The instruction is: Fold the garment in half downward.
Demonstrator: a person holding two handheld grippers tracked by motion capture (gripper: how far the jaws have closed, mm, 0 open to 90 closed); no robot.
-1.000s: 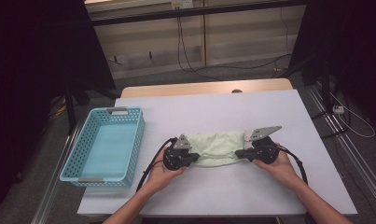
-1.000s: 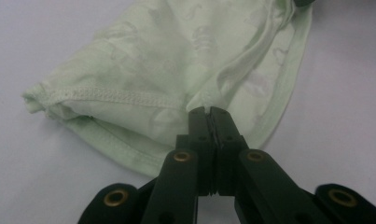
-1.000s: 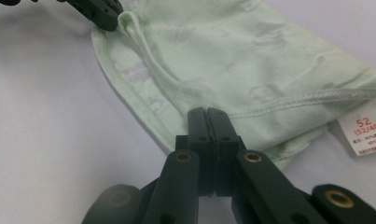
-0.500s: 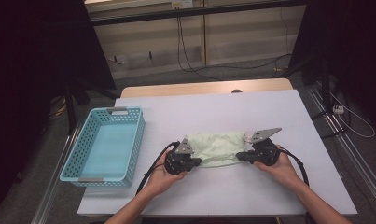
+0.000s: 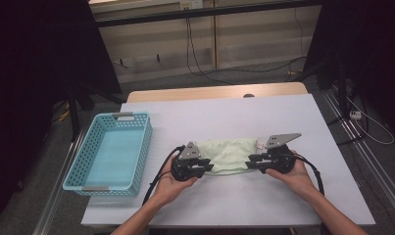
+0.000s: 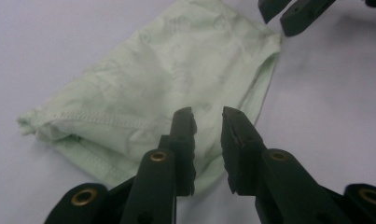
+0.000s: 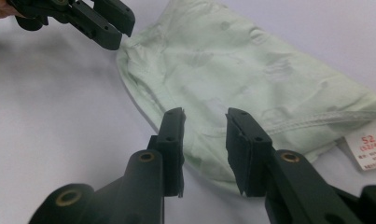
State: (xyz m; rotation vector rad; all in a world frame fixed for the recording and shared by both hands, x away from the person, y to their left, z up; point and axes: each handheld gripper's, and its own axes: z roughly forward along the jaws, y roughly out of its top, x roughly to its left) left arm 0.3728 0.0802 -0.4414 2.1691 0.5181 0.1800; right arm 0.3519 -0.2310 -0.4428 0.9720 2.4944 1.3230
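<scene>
A folded pale green garment [image 5: 228, 154] lies on the white table [image 5: 283, 117] between both grippers. The left gripper [image 6: 208, 135] hangs over its near edge, jaws narrowly parted and holding nothing. The right gripper [image 7: 204, 135] does likewise, with a white size label [image 7: 368, 151] to its right. A blue basket [image 5: 109, 152] sits well beyond the left gripper.

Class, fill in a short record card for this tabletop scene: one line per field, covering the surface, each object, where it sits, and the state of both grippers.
Surface: white table
Garment: pale green folded cloth, lying flat near the table's front edge
Label: white size tag with red print, at the cloth's right end
Container: light blue basket, on the table's left side
Left gripper: open, at the cloth's left end
Right gripper: open, at the cloth's right end
</scene>
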